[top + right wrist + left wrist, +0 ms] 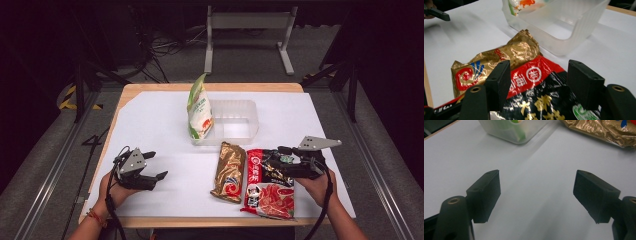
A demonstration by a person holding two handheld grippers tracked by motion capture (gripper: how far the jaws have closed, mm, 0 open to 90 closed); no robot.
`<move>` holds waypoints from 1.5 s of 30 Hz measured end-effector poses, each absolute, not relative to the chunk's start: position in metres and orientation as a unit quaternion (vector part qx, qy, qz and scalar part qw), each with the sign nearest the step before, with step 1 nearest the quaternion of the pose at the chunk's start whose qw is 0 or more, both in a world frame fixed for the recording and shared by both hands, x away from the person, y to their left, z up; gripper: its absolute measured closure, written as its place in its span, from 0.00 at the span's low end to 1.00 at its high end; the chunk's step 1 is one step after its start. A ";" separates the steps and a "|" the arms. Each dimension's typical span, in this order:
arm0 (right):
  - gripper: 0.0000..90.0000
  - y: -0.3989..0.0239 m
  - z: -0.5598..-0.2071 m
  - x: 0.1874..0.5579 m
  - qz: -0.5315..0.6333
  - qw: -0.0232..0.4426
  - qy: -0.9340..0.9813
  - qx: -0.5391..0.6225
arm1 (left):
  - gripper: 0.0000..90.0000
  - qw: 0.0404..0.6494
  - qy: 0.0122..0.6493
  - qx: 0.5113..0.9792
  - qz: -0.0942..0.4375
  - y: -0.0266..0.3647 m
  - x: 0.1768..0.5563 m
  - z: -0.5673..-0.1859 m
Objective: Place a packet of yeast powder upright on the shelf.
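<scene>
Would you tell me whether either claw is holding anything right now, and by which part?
Nothing is held. The left claw stands open over bare table, and the right claw is open above the red noodle packet, its pads not pressing on it.

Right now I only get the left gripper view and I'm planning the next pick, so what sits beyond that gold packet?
Observer: A red and black noodle packet lies beside the gold packet, on its right in the high view.
Operator: Where is the right gripper?
Observer: The right gripper hovers over that noodle packet's top end, jaws open, nothing between the pads.
Operator: What's in the clear tub?
Observer: A green and white bag stands upright at the left end of the clear tub; the rest looks bare.
</scene>
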State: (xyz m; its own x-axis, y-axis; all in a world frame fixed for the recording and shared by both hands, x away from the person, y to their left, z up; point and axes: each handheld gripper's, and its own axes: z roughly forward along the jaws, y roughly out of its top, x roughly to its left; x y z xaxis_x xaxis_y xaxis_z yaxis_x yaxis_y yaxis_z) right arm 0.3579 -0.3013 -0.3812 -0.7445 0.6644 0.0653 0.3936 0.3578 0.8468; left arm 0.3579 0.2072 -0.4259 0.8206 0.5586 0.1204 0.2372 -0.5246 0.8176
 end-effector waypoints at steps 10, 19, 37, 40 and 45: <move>0.41 -0.259 -0.383 0.386 0.446 0.106 0.836 0.300 | 0.25 0.413 0.224 0.864 0.179 0.199 0.358 -0.432; 0.42 -0.227 -0.389 0.410 0.413 0.053 0.855 0.311 | 0.25 0.415 0.223 0.865 0.175 0.199 0.358 -0.433; 0.43 -0.197 -0.405 0.435 0.340 0.023 0.873 0.350 | 0.25 0.415 0.209 0.869 0.171 0.196 0.358 -0.434; 0.40 -0.196 -0.407 0.438 0.327 0.022 0.874 0.358 | 0.25 0.414 0.209 0.870 0.169 0.195 0.358 -0.435; 0.35 -0.193 -0.411 0.446 0.320 -0.001 0.874 0.367 | 0.25 0.410 0.209 0.872 0.166 0.194 0.359 -0.436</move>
State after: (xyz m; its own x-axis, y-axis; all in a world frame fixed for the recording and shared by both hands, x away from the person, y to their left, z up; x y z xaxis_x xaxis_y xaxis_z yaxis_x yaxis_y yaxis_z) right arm 0.4457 -0.1930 -0.4113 -0.7312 0.6397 0.2368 0.6413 0.5263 0.5583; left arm 0.3592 0.1941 -0.4359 0.8578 0.5001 0.1190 0.2278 -0.5774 0.7841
